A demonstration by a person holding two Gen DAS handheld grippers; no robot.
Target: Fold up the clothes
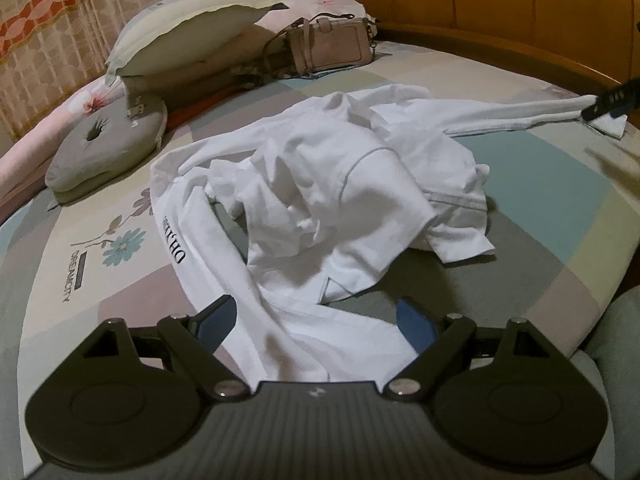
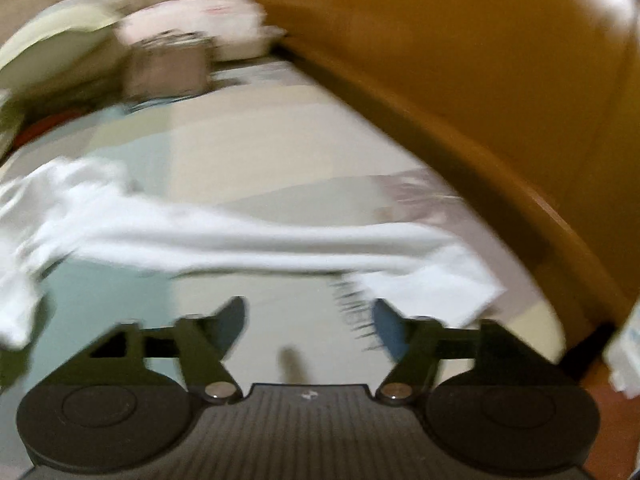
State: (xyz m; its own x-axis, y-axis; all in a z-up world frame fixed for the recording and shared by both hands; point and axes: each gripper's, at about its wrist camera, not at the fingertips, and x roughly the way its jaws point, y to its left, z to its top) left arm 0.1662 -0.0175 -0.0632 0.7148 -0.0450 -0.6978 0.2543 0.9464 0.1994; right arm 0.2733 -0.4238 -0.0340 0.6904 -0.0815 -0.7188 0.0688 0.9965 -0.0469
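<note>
Left wrist view: the left tongs [image 1: 316, 322] are spread open, gripping nothing, with a crumpled white shirt [image 1: 320, 184] on the bed [image 1: 560, 200] lying between and ahead of them. Its sleeve [image 1: 520, 114] stretches far right.

Right wrist view, blurred: the right tongs [image 2: 310, 320] are also released, and the sleeve [image 2: 260, 240] lies just ahead across the bed [image 2: 280, 140].

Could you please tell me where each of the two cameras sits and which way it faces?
Left wrist: behind the open left claw, facing across the bed over the crumpled white shirt toward pillows and handbag.
Right wrist: behind the open right claw, blurred, facing the stretched sleeve and wooden headboard.
Shared: shirt, bed, headboard, pillows.
</note>
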